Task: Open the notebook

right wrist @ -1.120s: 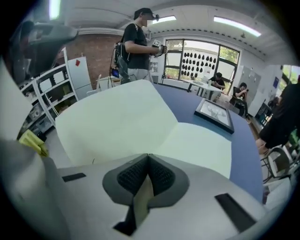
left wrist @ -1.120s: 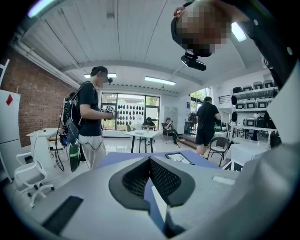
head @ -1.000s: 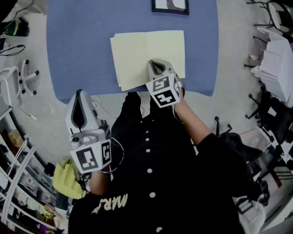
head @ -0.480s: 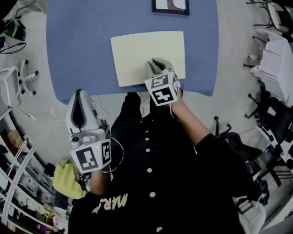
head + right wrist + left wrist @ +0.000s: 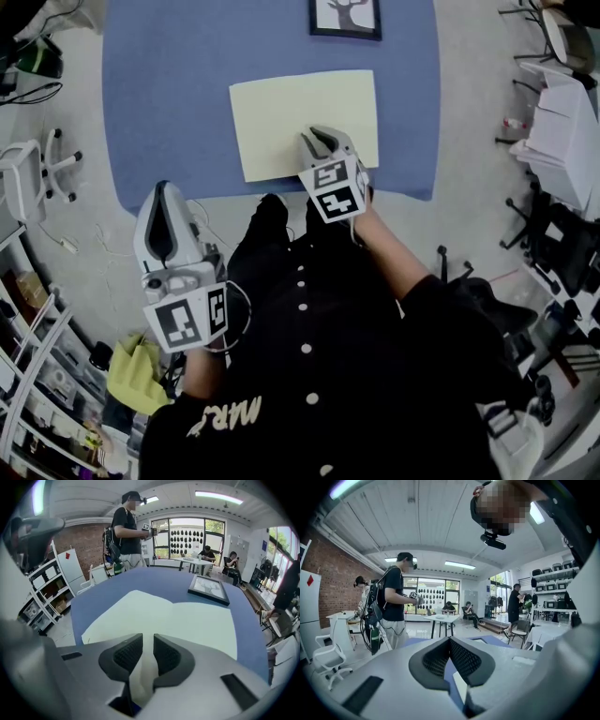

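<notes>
Notebook (image 5: 281, 117) lies flat open, pale yellow, crease down middle.

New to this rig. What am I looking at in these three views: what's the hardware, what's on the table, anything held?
No robot: a person in a black buttoned top holds a grey two-jaw gripper in each hand; the marker-printed cubes belong to them. The head view looks steeply down from the person's head; each gripper view looks along its own jaws. On the blue table lie a pale yellow notebook, open flat, and a dark-framed picture beyond it. The right gripper sits at the notebook's near edge; its jaws have just been opening, and a page edge shows in the gap, seemingly unpinched. The left gripper hangs by the table's near left corner, jaws together, empty.
</notes>
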Tool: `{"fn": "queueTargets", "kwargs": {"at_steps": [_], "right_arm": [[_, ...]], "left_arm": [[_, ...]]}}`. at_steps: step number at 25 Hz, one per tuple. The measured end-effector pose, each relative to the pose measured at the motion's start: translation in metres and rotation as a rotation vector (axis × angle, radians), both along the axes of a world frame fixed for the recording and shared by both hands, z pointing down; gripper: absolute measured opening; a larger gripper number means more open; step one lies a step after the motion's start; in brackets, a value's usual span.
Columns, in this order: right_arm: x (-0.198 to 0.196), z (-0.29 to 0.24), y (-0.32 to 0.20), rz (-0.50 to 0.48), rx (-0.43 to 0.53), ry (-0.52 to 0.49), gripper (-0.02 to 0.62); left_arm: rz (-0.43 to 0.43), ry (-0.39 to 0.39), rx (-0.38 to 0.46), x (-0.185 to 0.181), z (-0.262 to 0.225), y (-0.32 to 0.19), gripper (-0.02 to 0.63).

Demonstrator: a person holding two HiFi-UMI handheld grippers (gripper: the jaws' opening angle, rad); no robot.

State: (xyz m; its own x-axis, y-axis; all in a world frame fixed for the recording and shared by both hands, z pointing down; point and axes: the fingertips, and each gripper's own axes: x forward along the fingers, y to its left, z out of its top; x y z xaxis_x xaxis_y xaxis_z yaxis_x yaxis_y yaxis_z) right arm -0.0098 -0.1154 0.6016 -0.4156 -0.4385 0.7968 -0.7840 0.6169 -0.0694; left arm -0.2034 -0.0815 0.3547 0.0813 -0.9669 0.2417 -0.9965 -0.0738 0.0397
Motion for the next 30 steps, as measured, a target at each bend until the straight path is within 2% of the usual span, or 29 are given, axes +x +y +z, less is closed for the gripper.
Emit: {"fn": "queueTargets", "kwargs": {"at_steps": [4, 8, 11, 18, 23, 30], "right_arm": [[0.008, -0.032, -0.009, 0.026, 0.081, -0.067, 0.079], [0.026, -0.073, -0.018, 0.073, 0.111, -0.146, 0.007], [0.038, -0.103, -0.026, 0.113, 0.177, -0.208, 0.005], [0.053, -0.164, -0.034, 0.132, 0.348, -0.258, 0.005], [0.058, -0.195, -0.036, 0.138, 0.425, -0.25, 0.005], [0.059, -0.246, -0.042, 0.15, 0.541, -0.315, 0.005]], "left_arm": [[-0.01, -0.009, 0.038, -0.002, -0.02, 0.0, 0.003], [-0.012, -0.015, 0.074, 0.001, -0.042, 0.002, 0.003], [-0.009, -0.02, 0.103, 0.002, -0.057, 0.003, 0.003], [-0.002, -0.035, 0.168, 0.006, -0.094, 0.004, 0.003], [-0.001, -0.046, 0.203, 0.004, -0.115, 0.005, 0.003], [-0.003, -0.057, 0.239, -0.002, -0.134, 0.008, 0.003]]}}
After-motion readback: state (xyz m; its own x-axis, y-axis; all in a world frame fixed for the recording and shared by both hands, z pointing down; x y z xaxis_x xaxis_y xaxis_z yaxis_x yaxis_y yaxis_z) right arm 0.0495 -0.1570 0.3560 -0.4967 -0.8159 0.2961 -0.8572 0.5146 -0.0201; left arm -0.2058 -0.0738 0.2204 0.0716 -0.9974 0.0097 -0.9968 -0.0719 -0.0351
